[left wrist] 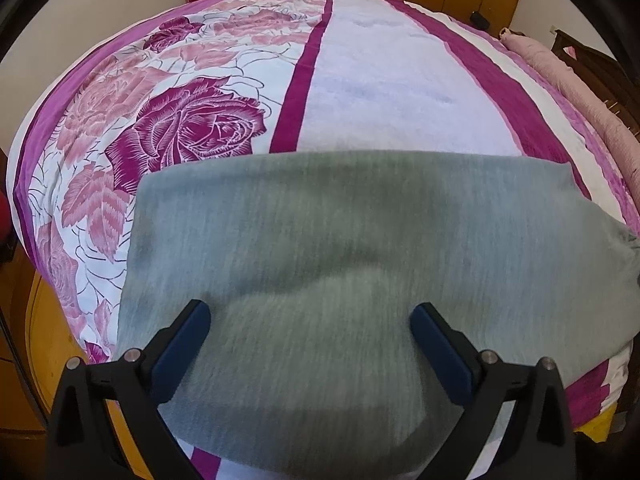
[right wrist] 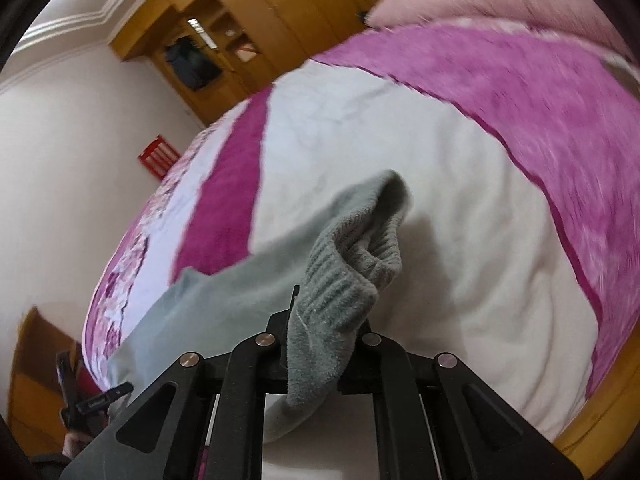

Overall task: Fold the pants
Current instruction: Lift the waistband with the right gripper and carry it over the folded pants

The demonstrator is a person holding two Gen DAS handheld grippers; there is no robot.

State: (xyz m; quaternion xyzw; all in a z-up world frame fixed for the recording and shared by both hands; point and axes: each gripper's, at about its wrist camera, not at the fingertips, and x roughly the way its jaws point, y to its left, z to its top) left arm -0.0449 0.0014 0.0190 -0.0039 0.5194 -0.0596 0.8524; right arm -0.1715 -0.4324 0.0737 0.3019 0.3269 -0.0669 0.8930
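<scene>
Right tool pinching pants' ribbed edge, left tool spread.

My left tool (left wrist: pixel 310 316) hovers with fingers apart over grey pants (left wrist: pixel 360 240) on the bed (left wrist: pixel 400 92); my right tool (right wrist: pixel 326 320) grips their ribbed edge (right wrist: pixel 344 276).

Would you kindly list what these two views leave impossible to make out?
- Left wrist view: the pants' near edge is hidden behind the open left gripper.
- Right wrist view: the right gripper's jaw tips are buried in the ribbed cuff.
- Right wrist view: the bedspread is motion-blurred.
</scene>
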